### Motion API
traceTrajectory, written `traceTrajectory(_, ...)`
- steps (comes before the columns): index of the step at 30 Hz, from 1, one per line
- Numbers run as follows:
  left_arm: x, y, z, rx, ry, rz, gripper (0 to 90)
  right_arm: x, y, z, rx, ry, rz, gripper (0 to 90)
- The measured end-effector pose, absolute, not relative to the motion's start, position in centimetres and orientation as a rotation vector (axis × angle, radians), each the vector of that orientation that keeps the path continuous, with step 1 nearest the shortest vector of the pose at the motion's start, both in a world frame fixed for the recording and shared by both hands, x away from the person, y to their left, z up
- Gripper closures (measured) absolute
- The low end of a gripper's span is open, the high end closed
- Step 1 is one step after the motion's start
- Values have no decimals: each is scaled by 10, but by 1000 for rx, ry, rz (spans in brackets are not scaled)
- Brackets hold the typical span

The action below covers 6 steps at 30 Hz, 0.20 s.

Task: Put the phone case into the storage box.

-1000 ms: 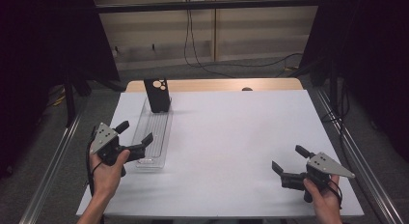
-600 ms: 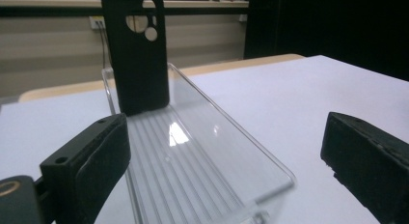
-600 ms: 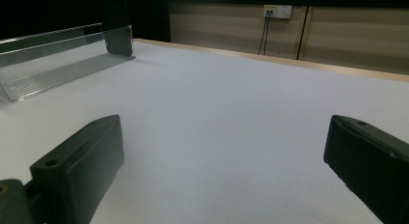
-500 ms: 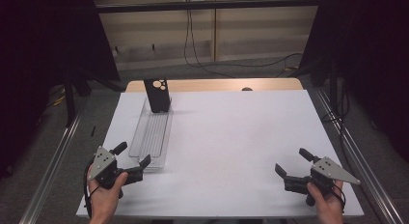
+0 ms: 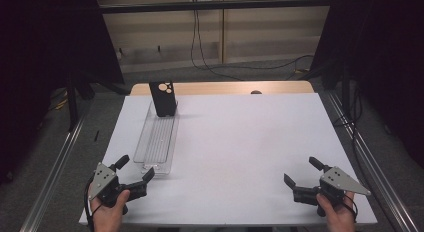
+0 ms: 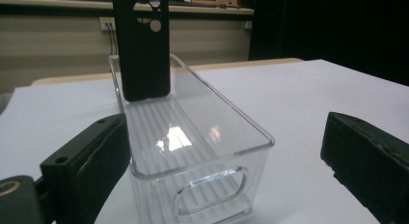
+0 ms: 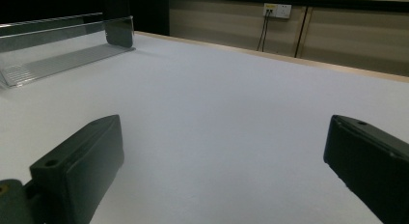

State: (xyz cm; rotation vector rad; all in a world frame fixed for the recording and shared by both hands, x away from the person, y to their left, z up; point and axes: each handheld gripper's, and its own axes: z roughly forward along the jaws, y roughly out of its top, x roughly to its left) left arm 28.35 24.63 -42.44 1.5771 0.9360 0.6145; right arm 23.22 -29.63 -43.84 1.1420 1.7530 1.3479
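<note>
A long clear plastic bin (image 5: 160,139) lies on the white table (image 5: 240,142), its near end close to my left gripper (image 5: 135,168). A black phone case (image 5: 163,98) stands upright at the bin's far end, leaning on the end wall. In the left gripper view the bin (image 6: 193,142) sits just ahead, between the spread jaws, with the case (image 6: 143,45) behind. My left gripper is open and holds nothing. My right gripper (image 5: 302,173) rests near the table's front right corner, open, with bare table between its jaws (image 7: 222,137).
A wooden strip (image 5: 225,87) runs along the table's far edge. Metal rails (image 5: 55,167) flank the table on both sides. Cables hang on the back wall (image 5: 200,32). In the right gripper view the bin (image 7: 58,55) lies far off at upper left.
Both hands have drawn back toward the table's front edge. The left gripper has moved from beside the bin's middle to just before its near end. Both stay open.
</note>
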Motion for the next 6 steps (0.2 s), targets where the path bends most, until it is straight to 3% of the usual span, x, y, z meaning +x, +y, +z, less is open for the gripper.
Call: traceTrajectory(6,286,249,-422,1575,942,612,34,233,-297,-438,1146,1746,1354,0)
